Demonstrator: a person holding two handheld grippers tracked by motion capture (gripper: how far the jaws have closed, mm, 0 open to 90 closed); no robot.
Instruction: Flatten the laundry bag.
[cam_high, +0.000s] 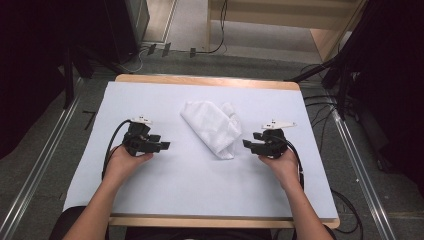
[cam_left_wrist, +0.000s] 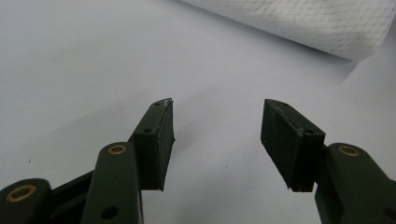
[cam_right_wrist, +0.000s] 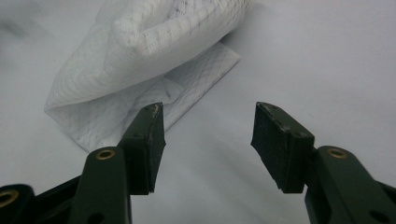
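A white cloth (cam_high: 212, 126) lies loosely folded and crumpled in the middle of the white table cover (cam_high: 165, 185). My left gripper (cam_high: 164, 145) rests low on the cover to the cloth's left, open and empty; in the left gripper view (cam_left_wrist: 217, 116) the cloth's edge (cam_left_wrist: 317, 23) runs across the top right, well beyond the jaws. My right gripper (cam_high: 246, 143) sits just right of the cloth, open, pointing at it. In the right gripper view (cam_right_wrist: 208, 121) the cloth (cam_right_wrist: 140, 60) lies close ahead, its lower layer just past the left fingertip (cam_right_wrist: 149, 126).
The table's wooden edge (cam_high: 220, 221) shows at front and back. Metal rails (cam_high: 40, 165) run along the floor on both sides. Cables (cam_high: 320, 107) trail on the floor at right, and dark equipment stands beyond the far corners.
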